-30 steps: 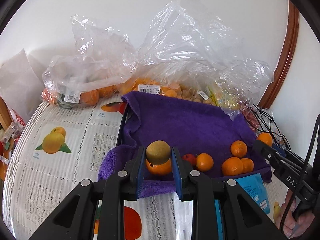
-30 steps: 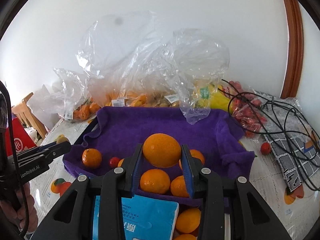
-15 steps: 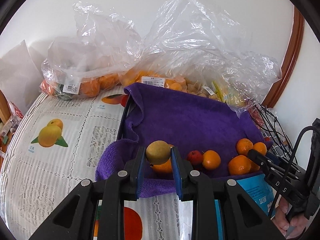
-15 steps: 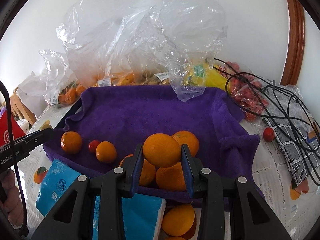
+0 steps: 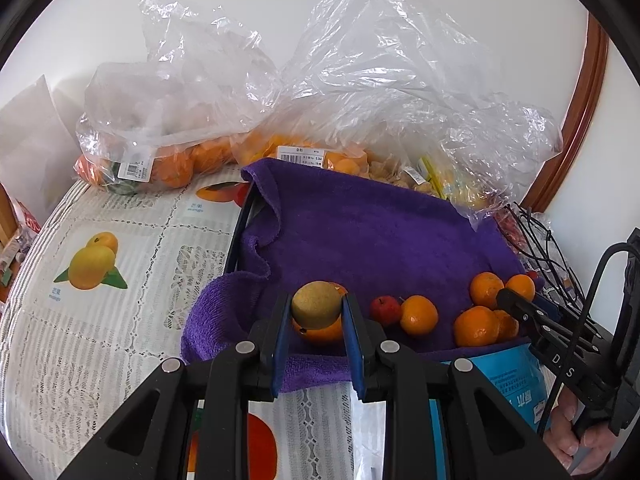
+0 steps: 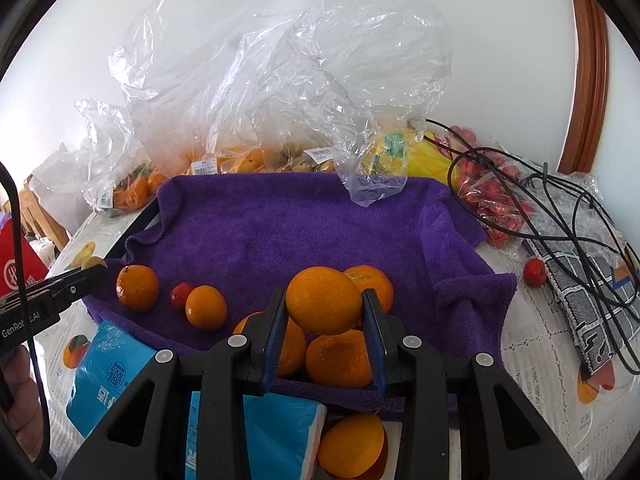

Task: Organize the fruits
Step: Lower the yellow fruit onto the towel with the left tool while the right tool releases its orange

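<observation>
Fruits held over the purple towel (image 6: 304,224), ready for sorting.
Left gripper (image 5: 316,312) fingers clamp what looks like a kiwi (image 5: 316,305); right gripper (image 6: 325,304) fingers clamp an orange (image 6: 324,300).

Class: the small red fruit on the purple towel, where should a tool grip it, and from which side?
Grip the small red fruit across its round middle, coming from above: an orange touches one side, while its top is clear on the purple towel.
</observation>
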### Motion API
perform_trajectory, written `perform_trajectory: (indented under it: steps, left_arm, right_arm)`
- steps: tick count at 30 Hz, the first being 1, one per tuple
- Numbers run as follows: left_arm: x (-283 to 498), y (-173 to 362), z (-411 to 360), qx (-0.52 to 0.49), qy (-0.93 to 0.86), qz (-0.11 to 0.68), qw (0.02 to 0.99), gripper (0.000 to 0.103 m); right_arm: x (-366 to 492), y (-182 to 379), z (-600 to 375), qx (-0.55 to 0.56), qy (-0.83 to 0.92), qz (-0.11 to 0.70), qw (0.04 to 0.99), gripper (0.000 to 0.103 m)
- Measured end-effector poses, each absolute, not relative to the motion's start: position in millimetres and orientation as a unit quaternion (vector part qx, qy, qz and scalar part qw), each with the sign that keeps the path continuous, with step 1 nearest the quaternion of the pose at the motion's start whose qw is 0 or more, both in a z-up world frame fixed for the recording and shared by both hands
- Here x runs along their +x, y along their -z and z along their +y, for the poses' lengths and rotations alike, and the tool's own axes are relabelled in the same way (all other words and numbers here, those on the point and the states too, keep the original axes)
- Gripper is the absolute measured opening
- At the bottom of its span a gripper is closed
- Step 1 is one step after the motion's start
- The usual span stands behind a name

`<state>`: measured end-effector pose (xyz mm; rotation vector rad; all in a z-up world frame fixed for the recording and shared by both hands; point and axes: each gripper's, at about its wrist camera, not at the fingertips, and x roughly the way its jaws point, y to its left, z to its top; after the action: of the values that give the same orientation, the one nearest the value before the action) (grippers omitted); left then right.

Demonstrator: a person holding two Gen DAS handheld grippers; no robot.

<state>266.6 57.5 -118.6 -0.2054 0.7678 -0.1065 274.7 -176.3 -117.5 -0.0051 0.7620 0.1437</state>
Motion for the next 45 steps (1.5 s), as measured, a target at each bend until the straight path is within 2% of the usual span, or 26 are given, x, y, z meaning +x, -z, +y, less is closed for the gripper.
perform_trajectory:
  steps: [15, 45]
  left_arm:
    - [269, 121, 59, -0.107, 0.049, 0.378, 0.918, 0.024]
    - [270, 123, 59, -0.111, 0.048, 0.383, 0.916, 0.024]
  right_arm:
    - [282, 133, -178, -0.022, -0.046, 0.396, 0.917, 0.037]
    - [276, 129, -174, -0.025, -0.050, 0.385, 0.921, 0.038]
